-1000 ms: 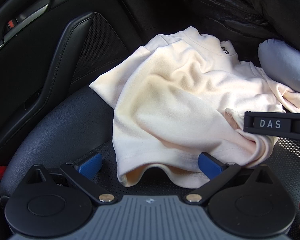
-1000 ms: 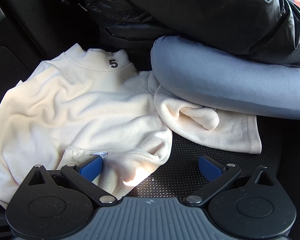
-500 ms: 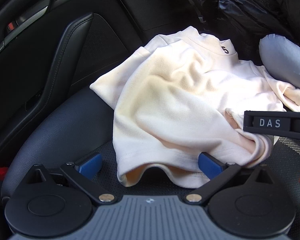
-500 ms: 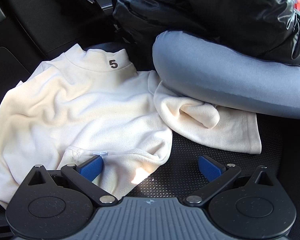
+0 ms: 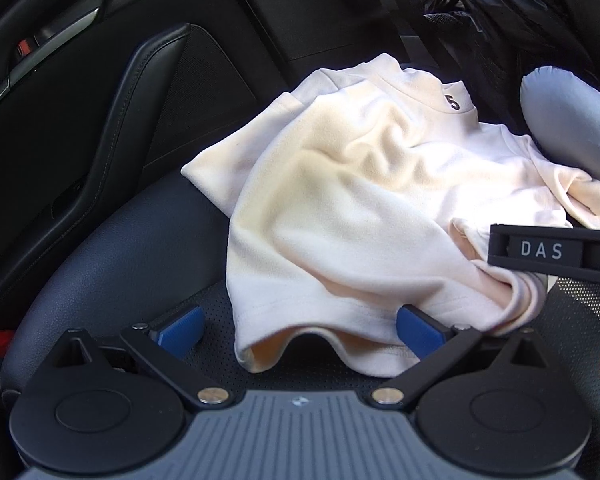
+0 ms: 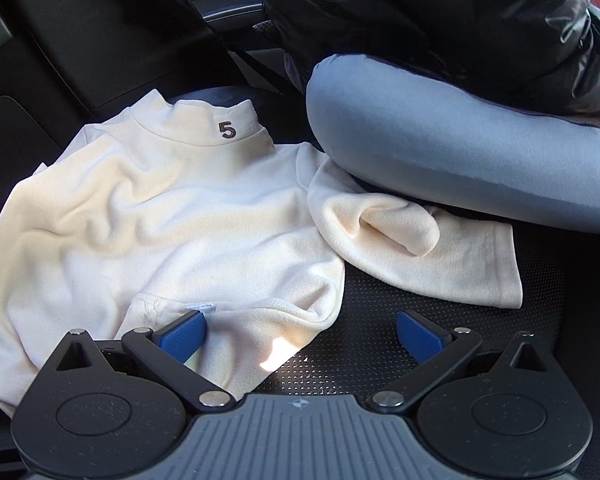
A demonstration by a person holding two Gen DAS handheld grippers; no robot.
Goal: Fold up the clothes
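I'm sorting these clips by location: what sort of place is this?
Almost certainly inside a car: a cream shirt lies on a dark leather seat, with a door panel beside it and a seat belt behind.

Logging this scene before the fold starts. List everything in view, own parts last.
top: one, cream, brown 5 on collar, spread on the seat
sleeve: one, cream, partly under the leg
seat: one, black leather
door panel: one, black, far side of the seat
leg: one, grey-blue, resting on the seat
jacket: one, black, above the leg
left gripper: open, at the hem
right gripper: open, at the hem
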